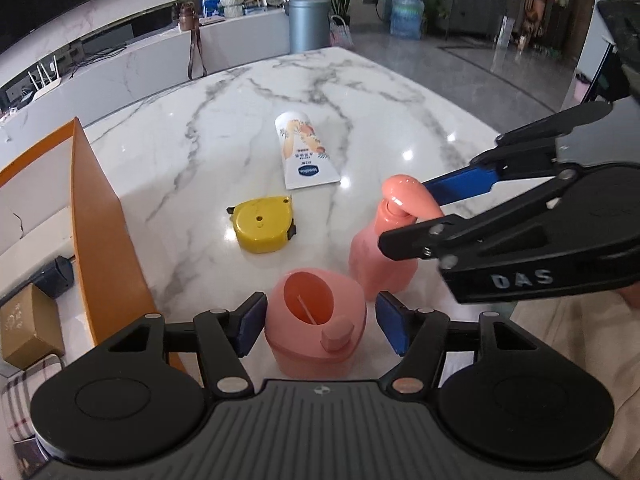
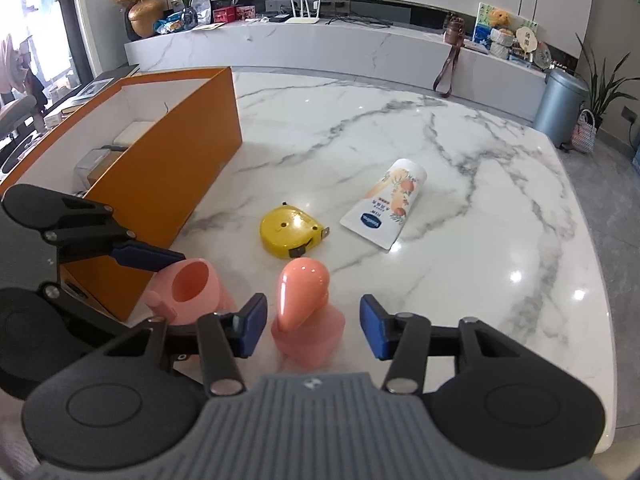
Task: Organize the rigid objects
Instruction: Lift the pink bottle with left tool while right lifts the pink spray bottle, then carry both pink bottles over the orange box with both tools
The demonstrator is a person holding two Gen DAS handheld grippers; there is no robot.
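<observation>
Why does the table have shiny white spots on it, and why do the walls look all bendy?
Left wrist view: room lights bounce off the glossy white marble table as bright glare spots, and the fisheye lens curves the white marble counter behind. Right wrist view: more glare dots on the table's right side, a small glint on the flat yellow plastic tape measure, and dark rounded corners.

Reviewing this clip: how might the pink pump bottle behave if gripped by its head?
The pink pump bottle stands upright, tall with a narrow base, so probably tips easily. Its glossy, rounded head looks slippery; the pump may depress or swivel.
</observation>
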